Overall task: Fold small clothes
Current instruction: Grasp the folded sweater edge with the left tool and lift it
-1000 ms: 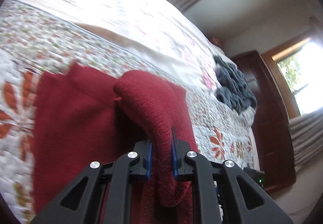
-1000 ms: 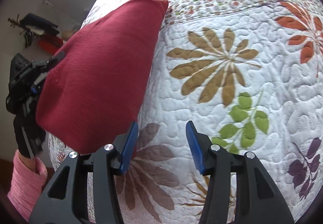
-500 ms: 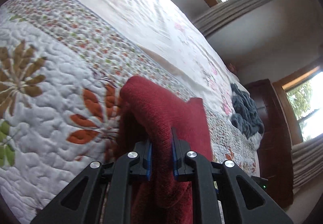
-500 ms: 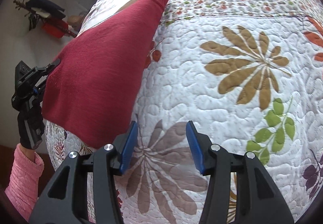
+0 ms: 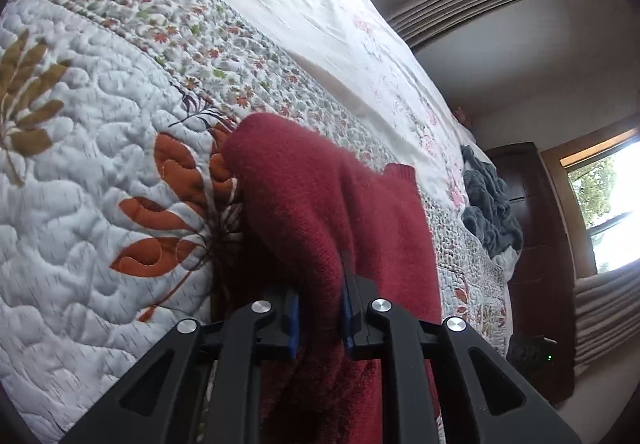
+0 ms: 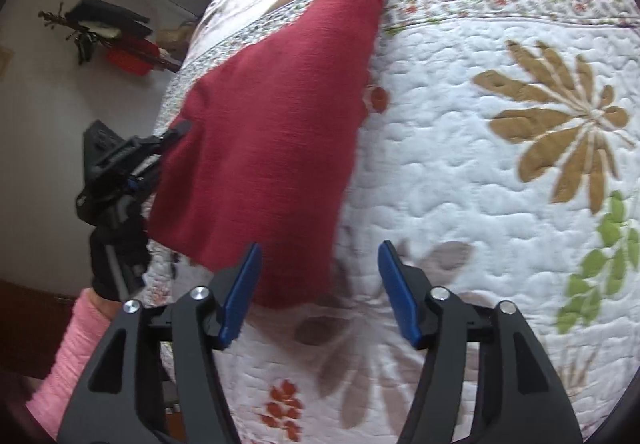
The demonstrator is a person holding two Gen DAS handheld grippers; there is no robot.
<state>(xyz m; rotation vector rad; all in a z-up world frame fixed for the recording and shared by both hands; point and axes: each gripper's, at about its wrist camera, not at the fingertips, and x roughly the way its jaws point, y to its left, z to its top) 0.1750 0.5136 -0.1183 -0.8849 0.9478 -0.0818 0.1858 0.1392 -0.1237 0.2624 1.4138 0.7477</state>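
From the left wrist, the left tongs (image 5: 319,306) stay clamped on a fold of the red sweater (image 5: 320,203), which they have carried further across the quilt (image 5: 80,203), past its orange flower (image 5: 168,211). From the right wrist, the right tongs (image 6: 318,294) hang wide and empty just over the sweater's near edge on the quilt, so I judge the fold is still under way.

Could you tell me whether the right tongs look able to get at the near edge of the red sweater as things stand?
Probably yes. The right tongs are open, and the red sweater has its near edge lying just ahead of them on the quilt, with nothing in between. The left tongs grip its far side.
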